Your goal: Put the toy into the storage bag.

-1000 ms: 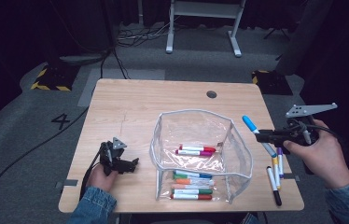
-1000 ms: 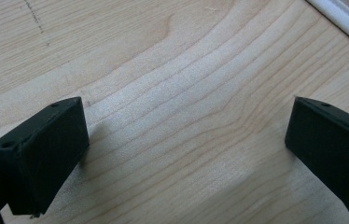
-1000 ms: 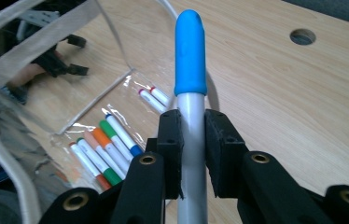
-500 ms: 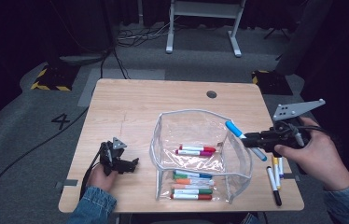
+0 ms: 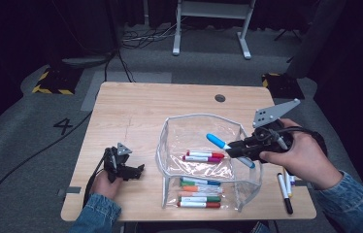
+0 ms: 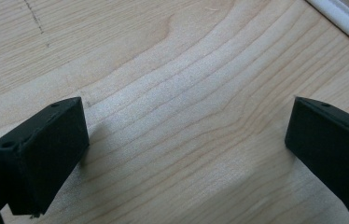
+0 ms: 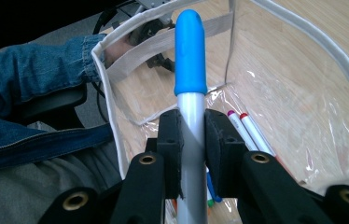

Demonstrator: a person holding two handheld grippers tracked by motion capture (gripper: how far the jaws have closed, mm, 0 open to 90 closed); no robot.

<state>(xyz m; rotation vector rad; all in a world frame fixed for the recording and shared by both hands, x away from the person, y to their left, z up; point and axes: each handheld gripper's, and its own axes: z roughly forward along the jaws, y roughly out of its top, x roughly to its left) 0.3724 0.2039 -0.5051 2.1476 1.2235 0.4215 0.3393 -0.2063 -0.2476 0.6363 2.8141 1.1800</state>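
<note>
Now the right gripper (image 5: 234, 150) is clenching the light, stiff, slippery blue-capped marker (image 7: 190, 79) mid-barrel over the floppy clear pouch (image 5: 170, 127), left gripper (image 5: 140, 170) idling with jaws released.

Blue denim sleeves (image 5: 94, 216), black hand-held gripper (image 5: 235, 149) bodies (grey three-cornered plates on top), trailing cables.

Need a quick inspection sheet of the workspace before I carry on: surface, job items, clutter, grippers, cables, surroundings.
Surface: wooden table, round grommet hole near far edge.
Job's things: clear pouch open, markers inside; blue-capped marker above its opening; loose markers at right edge.
Clutter: nothing seen.
Grippers: right gripper shut on the blue-capped marker; left gripper open, resting on the table.
Cables: one trails from left gripper off the table; more on floor behind.
Surroundings: grey floor, white stand legs, hazard-striped blocks.
</note>
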